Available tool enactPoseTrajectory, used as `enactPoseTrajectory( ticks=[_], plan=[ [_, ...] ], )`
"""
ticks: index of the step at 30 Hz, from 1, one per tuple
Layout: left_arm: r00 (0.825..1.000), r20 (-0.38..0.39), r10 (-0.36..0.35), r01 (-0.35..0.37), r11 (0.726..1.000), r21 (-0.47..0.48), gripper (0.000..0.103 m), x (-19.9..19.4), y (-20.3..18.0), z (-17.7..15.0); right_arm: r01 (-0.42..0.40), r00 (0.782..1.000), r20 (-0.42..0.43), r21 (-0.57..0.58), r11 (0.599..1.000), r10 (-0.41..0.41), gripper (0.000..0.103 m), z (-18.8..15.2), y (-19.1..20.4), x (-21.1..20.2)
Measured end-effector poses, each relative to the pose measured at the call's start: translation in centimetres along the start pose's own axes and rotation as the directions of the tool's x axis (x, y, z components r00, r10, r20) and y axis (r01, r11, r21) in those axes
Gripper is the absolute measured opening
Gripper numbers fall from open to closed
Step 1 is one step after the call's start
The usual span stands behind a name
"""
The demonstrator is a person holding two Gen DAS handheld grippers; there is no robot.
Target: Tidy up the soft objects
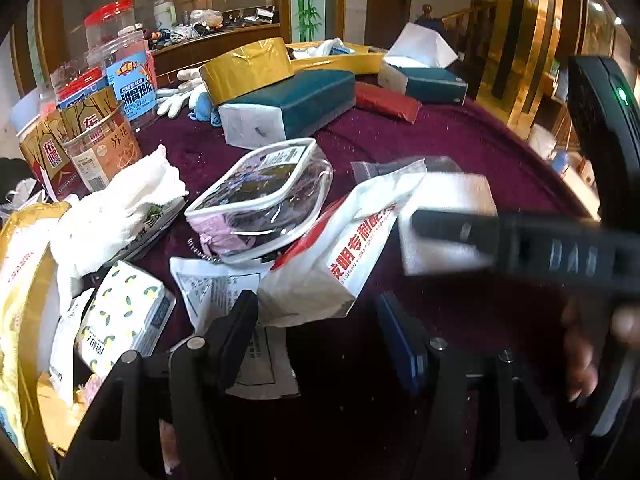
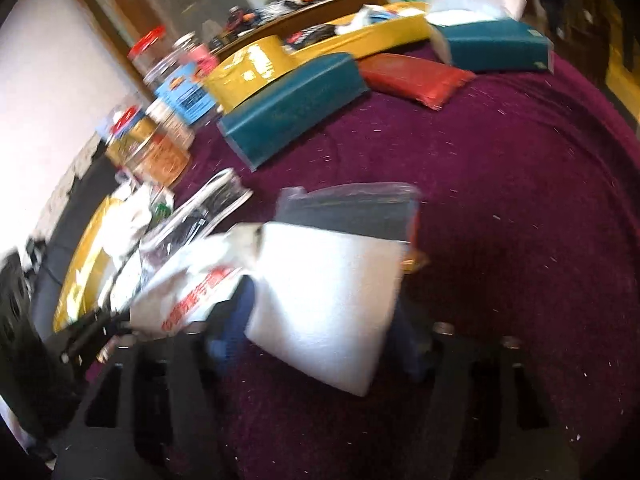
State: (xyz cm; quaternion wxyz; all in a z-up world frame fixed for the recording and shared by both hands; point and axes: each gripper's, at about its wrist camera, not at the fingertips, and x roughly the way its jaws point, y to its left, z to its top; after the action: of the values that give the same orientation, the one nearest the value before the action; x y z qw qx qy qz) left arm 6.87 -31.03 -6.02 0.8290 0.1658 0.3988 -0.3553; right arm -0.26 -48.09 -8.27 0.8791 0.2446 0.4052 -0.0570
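My right gripper [image 2: 320, 320] is shut on a white foam block [image 2: 324, 312] and holds it above the purple tablecloth; in the left wrist view the block [image 1: 448, 208] shows held by the right gripper's black fingers [image 1: 460, 232]. My left gripper [image 1: 320, 320] is open and empty, low over the cloth, next to a white packet with red print [image 1: 340, 248]. A clear pouch with white trim [image 1: 260, 196], a white cloth [image 1: 120, 208], a lemon-print tissue pack [image 1: 124, 320] and a red soft pack [image 1: 386, 100] lie around.
Teal tissue boxes [image 1: 296, 104] [image 1: 432, 84], a roll of yellow tape [image 1: 248, 68] and a yellow tray [image 1: 344, 60] sit at the back. Plastic jars [image 1: 100, 148] stand at the left. A yellow tray rim [image 1: 16, 280] is at the near left. Bare cloth [image 2: 520, 200] lies on the right.
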Motion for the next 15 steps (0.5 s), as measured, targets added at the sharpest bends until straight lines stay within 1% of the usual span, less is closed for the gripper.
enactPoseTrajectory(
  ticks=[1, 2, 3, 4, 5, 6, 8, 10, 11, 12, 14, 15],
  plan=[
    [1.000, 0.005, -0.006, 0.006, 1.000, -0.005, 0.047, 0.0, 0.1, 0.1, 0.005, 1.000, 0.004, -0.015, 1.000, -0.005, 0.073, -0.1, 0.4, 0.1],
    [1.000, 0.010, -0.021, 0.021, 1.000, -0.017, 0.037, 0.0, 0.4, 0.2, -0.027, 1.000, 0.011, 0.001, 1.000, 0.027, 0.068, -0.1, 0.4, 0.1],
    [0.999, 0.012, -0.037, 0.038, 0.999, -0.025, 0.035, 0.0, 0.6, 0.3, -0.082, 0.997, 0.011, 0.033, 0.996, 0.082, 0.047, 0.0, 0.1, 0.2],
    [0.999, 0.009, -0.046, 0.046, 0.998, -0.032, 0.035, 0.1, 0.8, 0.3, -0.133, 0.991, 0.007, 0.061, 0.989, 0.133, 0.033, 0.1, -0.2, 0.4],
    [0.998, 0.008, -0.060, 0.061, 0.997, -0.043, 0.035, 0.3, 1.0, 0.4, -0.138, 0.990, 0.005, 0.069, 0.988, 0.138, 0.026, 0.1, -0.3, 0.5],
    [0.997, 0.011, -0.075, 0.075, 0.996, -0.052, 0.034, 0.4, 1.0, 0.4, -0.128, 0.992, 0.010, 0.065, 0.990, 0.128, 0.026, 0.0, -0.3, 0.5],
    [0.996, 0.017, -0.085, 0.086, 0.995, -0.054, 0.024, 0.5, 1.1, 0.4, -0.145, 0.989, 0.008, 0.063, 0.987, 0.145, 0.024, 0.0, -0.2, 0.7],
    [0.995, 0.021, -0.096, 0.097, 0.994, -0.059, 0.022, 0.7, 1.2, 0.5, -0.165, 0.986, 0.028, 0.078, 0.983, 0.163, 0.021, 0.0, -0.2, 0.6],
    [0.994, 0.025, -0.103, 0.105, 0.992, -0.065, 0.022, 0.8, 1.3, 0.5, -0.175, 0.984, 0.042, 0.077, 0.982, 0.172, 0.015, 0.1, -0.2, 0.4],
    [0.993, 0.036, -0.112, 0.115, 0.991, -0.074, 0.022, 0.7, 1.5, 0.6, -0.185, 0.982, 0.051, 0.072, 0.980, 0.181, 0.013, 0.1, 0.0, 0.2],
    [0.993, 0.053, -0.102, 0.107, 0.991, -0.085, 0.022, 0.5, 1.8, 0.8, -0.236, 0.971, 0.045, 0.078, 0.969, 0.233, 0.013, 0.1, 0.2, 0.2],
    [0.995, 0.064, -0.081, 0.087, 0.991, -0.098, 0.022, 0.5, 2.1, 0.9, -0.274, 0.962, 0.036, 0.097, 0.957, 0.272, 0.013, 0.0, 0.3, 0.4]
  ],
)
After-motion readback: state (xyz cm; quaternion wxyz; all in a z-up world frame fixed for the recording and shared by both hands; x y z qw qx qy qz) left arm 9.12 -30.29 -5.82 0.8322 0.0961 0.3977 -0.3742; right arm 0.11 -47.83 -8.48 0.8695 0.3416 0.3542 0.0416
